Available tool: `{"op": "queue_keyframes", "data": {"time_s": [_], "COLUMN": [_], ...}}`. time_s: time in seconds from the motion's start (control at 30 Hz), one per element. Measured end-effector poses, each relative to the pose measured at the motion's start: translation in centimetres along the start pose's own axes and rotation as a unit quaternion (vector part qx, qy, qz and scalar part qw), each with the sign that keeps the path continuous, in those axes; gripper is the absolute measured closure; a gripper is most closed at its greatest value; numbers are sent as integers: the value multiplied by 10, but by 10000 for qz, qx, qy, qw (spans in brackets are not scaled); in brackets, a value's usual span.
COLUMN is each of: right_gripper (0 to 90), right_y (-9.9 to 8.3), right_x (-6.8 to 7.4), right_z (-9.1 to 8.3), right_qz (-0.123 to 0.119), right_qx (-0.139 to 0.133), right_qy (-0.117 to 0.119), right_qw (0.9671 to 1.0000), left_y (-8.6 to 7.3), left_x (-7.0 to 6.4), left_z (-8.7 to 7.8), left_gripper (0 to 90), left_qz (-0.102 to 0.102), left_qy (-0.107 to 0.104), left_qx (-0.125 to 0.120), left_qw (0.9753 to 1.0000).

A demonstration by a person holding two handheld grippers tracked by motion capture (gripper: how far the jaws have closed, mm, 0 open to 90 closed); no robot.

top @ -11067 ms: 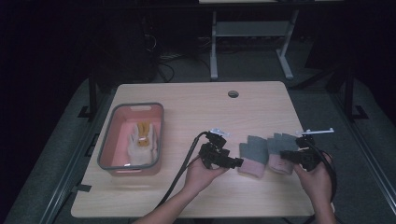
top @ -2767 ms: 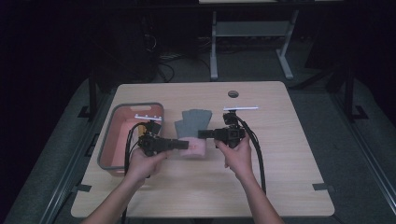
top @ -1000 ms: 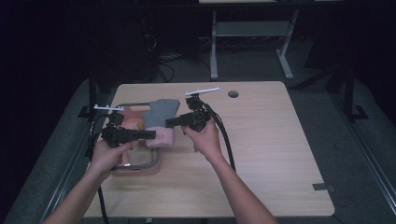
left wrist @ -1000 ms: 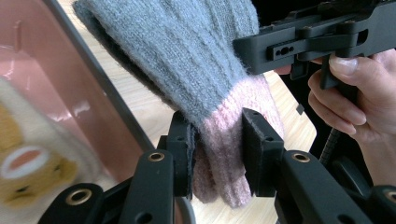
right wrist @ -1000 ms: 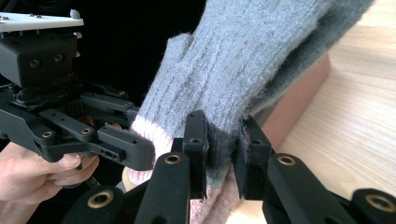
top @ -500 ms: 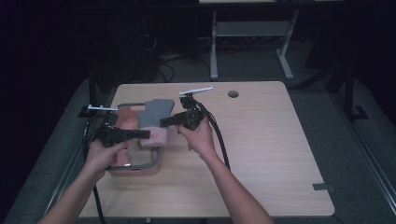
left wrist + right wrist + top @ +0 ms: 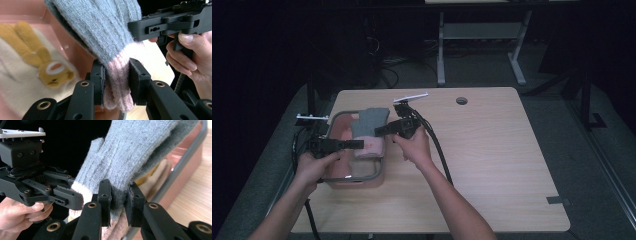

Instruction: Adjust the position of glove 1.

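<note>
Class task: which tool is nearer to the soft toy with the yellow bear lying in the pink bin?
Left. The left tool grips the glove above the bin, over the toy; the right tool holds it toward the bin's table-side rim.

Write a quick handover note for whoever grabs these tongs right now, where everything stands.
Left tongs: shut on the pink cuff of the grey glove.
Right tongs: shut on the same glove's grey part, close beside the left pair.
The glove hangs over the pink bin at the table's left side; a white glove with a yellow bear already lies inside.
Done: glove lifted and carried over the bin.
Left: lower it in, open both tongs, pull back.
</note>
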State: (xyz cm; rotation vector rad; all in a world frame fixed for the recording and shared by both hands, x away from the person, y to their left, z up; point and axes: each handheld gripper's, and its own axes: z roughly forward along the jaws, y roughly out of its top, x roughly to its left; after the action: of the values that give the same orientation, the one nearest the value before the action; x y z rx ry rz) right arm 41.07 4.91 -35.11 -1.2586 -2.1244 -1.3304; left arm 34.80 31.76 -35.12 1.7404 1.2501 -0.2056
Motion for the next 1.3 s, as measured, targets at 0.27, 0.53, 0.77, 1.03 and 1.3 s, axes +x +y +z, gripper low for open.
{"op": "queue_keyframes", "data": {"time_s": [0.27,0.53,0.77,1.03,1.3], "right_gripper": [755,747,740,723,723], "right_y": [1,2,5,5,6], "right_x": [2,0,0,0,-1], "right_z": [11,18,24,24,12], "right_qz": [50,56,69,-54,-115], "right_qx": [82,185,229,373,260], "right_qy": [7,-61,-54,-196,-302], "right_qw": [10000,9998,9997,9991,9991], "left_y": [-3,-5,-6,-14,-24], "left_x": [4,9,14,20,35], "left_z": [-5,-4,-7,-5,6], "left_gripper": [687,687,687,689,688], "left_qz": [-33,-83,-108,-96,-207], "left_qy": [129,192,223,257,695], "left_qx": [-19,6,-14,-118,291], "left_qw": [9999,9998,9997,9996,9969]}}
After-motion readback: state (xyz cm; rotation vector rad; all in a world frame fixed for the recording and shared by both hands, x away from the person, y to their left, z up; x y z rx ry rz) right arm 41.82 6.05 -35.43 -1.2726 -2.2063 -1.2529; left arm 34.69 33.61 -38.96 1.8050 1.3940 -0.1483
